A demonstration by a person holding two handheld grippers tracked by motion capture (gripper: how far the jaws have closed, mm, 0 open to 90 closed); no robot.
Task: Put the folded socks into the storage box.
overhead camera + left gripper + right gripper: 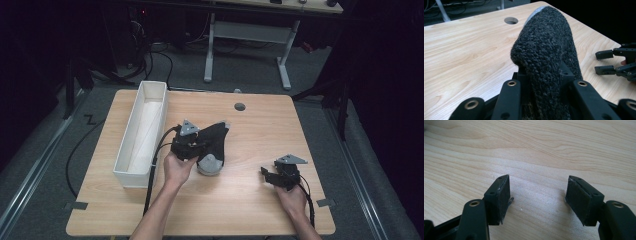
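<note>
The left gripper (200, 145) is clenched on a dark knitted sock (544, 50) near the table's (260, 200) middle, just right of the white box (125, 172); the right gripper (267, 176) — jaws apart, grasping nothing — sits near the table's right edge.

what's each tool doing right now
left tool: shut on the dark knitted sock
right tool: open, nothing between its jaws

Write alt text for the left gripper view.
The left tool clamps a dark knitted sock that arches up over a wooden table. The right tool is at the right edge, open.
</note>
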